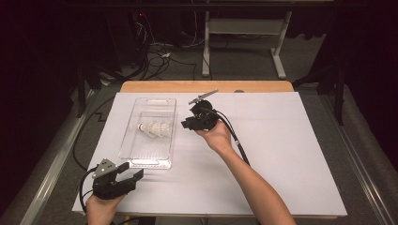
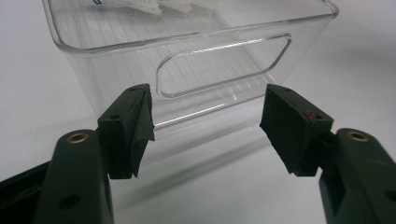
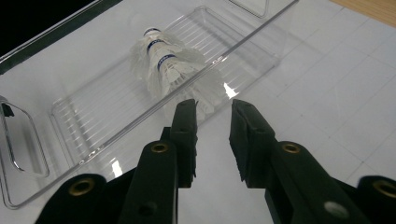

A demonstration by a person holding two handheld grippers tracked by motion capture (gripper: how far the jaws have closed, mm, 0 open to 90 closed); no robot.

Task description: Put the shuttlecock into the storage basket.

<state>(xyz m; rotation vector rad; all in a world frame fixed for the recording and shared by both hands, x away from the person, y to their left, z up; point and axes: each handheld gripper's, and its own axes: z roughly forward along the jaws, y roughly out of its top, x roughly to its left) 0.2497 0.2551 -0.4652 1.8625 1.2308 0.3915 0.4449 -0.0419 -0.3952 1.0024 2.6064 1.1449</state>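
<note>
While we held the right gripper (image 1: 187, 123) just beside the long right wall of the clear tray (image 1: 133, 154), its jaws stood a little apart with nothing between them. They pointed toward the stack of white shuttlecocks (image 1: 155, 128), which lay on its side inside the tray, about midway along its length. In the right gripper view the stack (image 3: 164, 65) sat just past the fingertips (image 3: 187, 109), with the tray wall (image 3: 243, 46) between them and the feathers; we touched neither. Our left gripper (image 1: 130, 173) rested near the front left corner of the white table (image 1: 291, 154), released, its jaws spread wide and empty, aimed at the near end of the tray. In the left gripper view that end (image 2: 224, 65), with its handle cut-out, stood just beyond the pads (image 2: 140, 121) without contact.

How many shuttlecocks made up the stack we could not tell for certain; the feathers blurred together behind the clear ribbed plastic. The left gripper view cut them off at its top edge.
</note>
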